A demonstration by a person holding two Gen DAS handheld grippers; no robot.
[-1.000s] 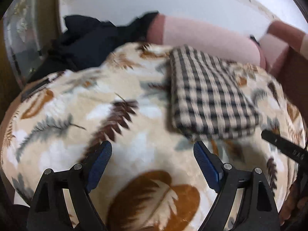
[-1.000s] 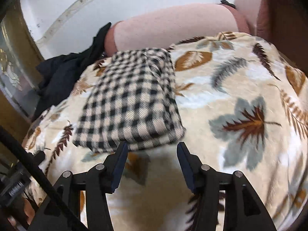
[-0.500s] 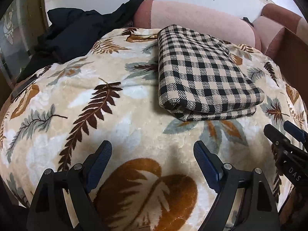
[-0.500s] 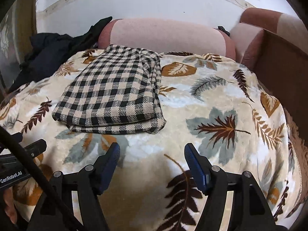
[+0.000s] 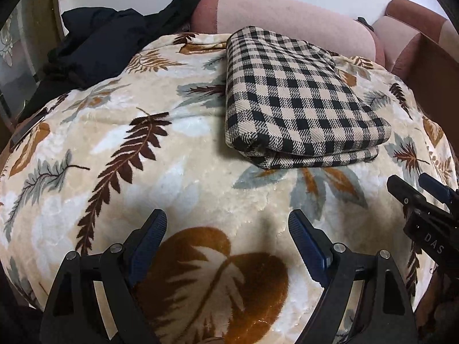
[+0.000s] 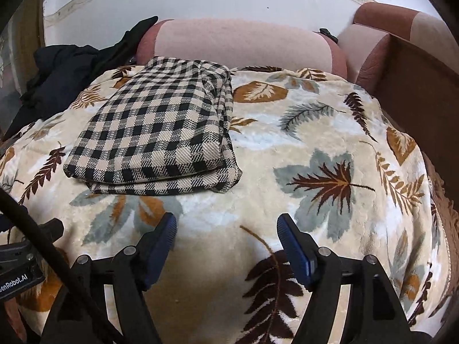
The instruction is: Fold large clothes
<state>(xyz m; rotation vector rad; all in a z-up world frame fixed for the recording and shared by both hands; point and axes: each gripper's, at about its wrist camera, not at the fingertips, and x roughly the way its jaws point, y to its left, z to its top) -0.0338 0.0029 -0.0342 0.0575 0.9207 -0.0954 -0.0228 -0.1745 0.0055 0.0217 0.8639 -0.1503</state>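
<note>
Dark clothing (image 5: 100, 37) heaps beside folded checked garment (image 5: 298, 100) on leaf-print blanket (image 5: 178, 172).

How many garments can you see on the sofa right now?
2. The folded checked garment lies on the leaf-print blanket; a dark garment is heaped unfolded at the blanket's far left edge. Others may be hidden in that heap.

Bare leaf-print blanket (image 5: 178, 177) ahead of my left gripper (image 5: 227, 229), open run. Folded checked garment (image 6: 160, 132) blocks left-forward of right gripper (image 6: 226, 229); clear blanket right. Black clothes (image 5: 100, 46), pink bolster (image 6: 241, 43) close off far edge.
</note>
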